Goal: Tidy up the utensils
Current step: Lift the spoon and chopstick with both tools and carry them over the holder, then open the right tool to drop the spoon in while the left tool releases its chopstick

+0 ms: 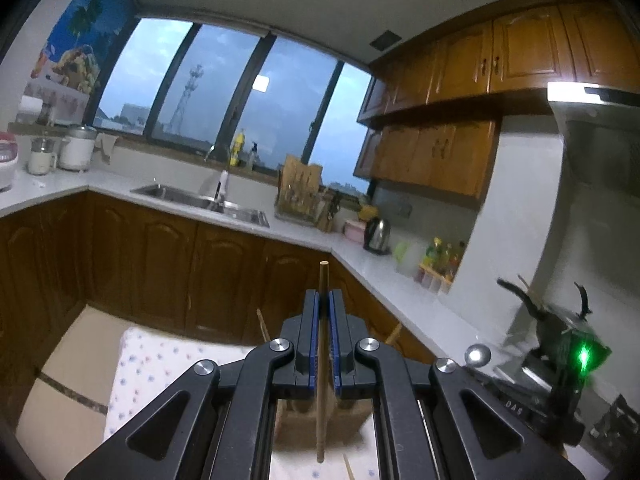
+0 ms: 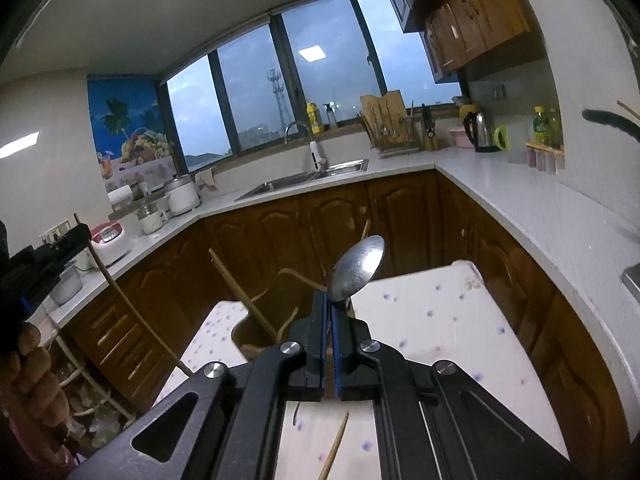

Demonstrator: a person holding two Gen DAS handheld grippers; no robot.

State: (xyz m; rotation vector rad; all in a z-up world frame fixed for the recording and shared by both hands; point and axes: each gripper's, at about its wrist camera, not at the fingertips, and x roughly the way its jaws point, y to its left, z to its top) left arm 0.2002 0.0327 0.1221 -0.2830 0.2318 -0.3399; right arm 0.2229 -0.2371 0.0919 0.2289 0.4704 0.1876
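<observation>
My left gripper [image 1: 324, 300] is shut on a wooden chopstick [image 1: 322, 360] that stands upright between its blue pads, tip up, above the table. My right gripper [image 2: 329, 300] is shut on the handle of a metal spoon [image 2: 358, 266], bowl up and tilted right. The spoon bowl also shows in the left wrist view [image 1: 477, 355]. A wooden utensil holder [image 2: 256, 336] sits on the dotted tablecloth [image 2: 440, 320] just left of my right gripper, with several chopsticks [image 2: 240, 292] leaning in it. A loose chopstick [image 2: 334, 446] lies on the cloth below my right gripper.
The other gripper and a gloved hand [image 2: 32, 364] show at the left edge of the right wrist view. Brown cabinets [image 1: 160, 272] and a white counter with a sink [image 1: 200, 200], kettle [image 1: 377, 234] and knife block ring the room beyond the table.
</observation>
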